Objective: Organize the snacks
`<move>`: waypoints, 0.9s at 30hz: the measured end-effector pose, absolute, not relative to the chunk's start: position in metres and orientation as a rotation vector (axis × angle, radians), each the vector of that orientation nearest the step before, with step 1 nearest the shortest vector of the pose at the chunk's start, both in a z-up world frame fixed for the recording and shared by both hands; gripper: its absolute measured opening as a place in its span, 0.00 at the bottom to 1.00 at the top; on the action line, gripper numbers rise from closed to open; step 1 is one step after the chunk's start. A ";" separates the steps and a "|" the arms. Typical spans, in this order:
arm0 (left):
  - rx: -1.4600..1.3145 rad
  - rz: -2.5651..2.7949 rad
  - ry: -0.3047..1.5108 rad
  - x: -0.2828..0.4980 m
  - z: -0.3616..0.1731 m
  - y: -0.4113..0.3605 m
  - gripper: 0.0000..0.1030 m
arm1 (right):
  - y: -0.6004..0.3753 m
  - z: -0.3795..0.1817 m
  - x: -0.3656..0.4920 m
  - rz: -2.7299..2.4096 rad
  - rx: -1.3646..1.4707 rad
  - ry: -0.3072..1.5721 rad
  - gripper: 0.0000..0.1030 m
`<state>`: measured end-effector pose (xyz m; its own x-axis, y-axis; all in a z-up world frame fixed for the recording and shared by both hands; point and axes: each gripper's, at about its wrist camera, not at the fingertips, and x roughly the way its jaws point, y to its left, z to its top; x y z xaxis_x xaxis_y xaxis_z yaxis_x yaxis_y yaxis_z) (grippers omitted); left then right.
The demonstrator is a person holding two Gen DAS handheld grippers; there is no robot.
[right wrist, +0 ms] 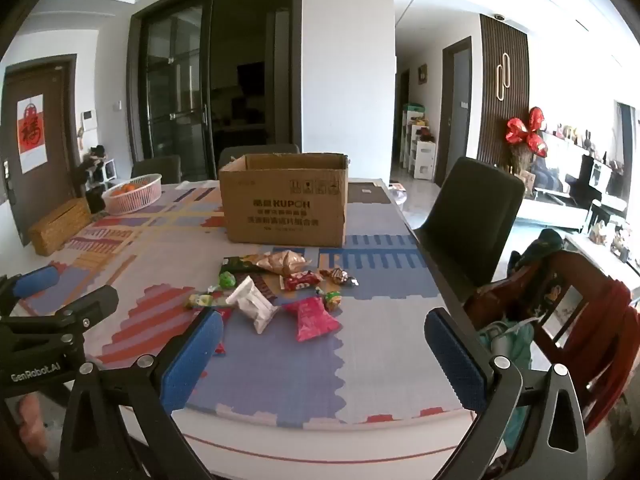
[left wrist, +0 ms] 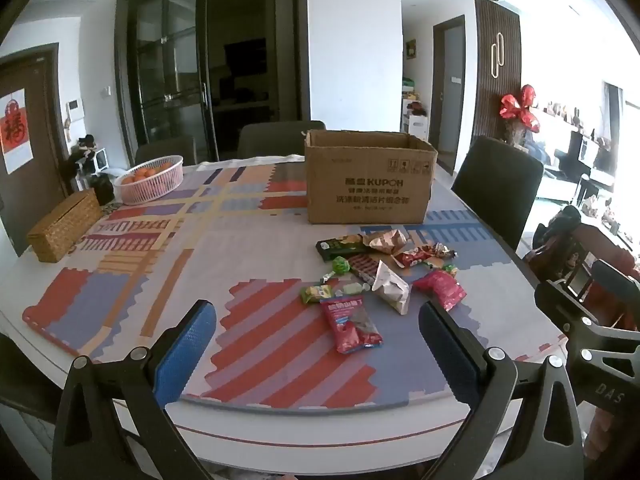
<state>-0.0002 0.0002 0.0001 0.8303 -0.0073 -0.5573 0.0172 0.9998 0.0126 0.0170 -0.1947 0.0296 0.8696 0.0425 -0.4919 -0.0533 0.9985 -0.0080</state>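
Roughly a dozen snack packets heaped loosely on the patterned table: one red-and-blue pouch nearest, one white packet, one pink bag, one green bar, several small sweets. One open cardboard box just behind the heap. Left gripper spread wide, empty, short of the pouch. Right gripper likewise spread, empty, short of the pink bag. One basket of oranges and one wicker box far left.

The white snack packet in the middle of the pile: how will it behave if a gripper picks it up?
The white snack packet looks puffy and creased, so it is probably light and will crumple under the pads. Its smooth wrapper may slip. It leans on neighbouring snacks, so lifting it could nudge them.
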 end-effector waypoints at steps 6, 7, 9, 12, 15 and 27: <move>0.018 -0.026 0.581 -0.004 0.001 -0.004 1.00 | -0.195 0.030 0.016 0.050 -0.022 0.510 0.99; 0.021 -0.029 0.580 -0.005 -0.001 -0.004 1.00 | -0.195 0.030 0.016 0.050 -0.022 0.512 0.99; 0.019 -0.033 0.577 -0.004 -0.001 -0.004 1.00 | -0.196 0.030 0.016 0.050 -0.021 0.511 0.99; 0.021 -0.027 0.570 -0.005 -0.001 -0.006 1.00 | -0.195 0.029 0.016 0.051 -0.021 0.513 0.99; 0.018 -0.028 0.566 -0.006 0.005 -0.002 1.00 | -0.196 0.030 0.016 0.051 -0.020 0.510 0.99; 0.019 -0.029 0.564 -0.007 0.006 -0.003 1.00 | -0.196 0.030 0.015 0.052 -0.018 0.509 0.99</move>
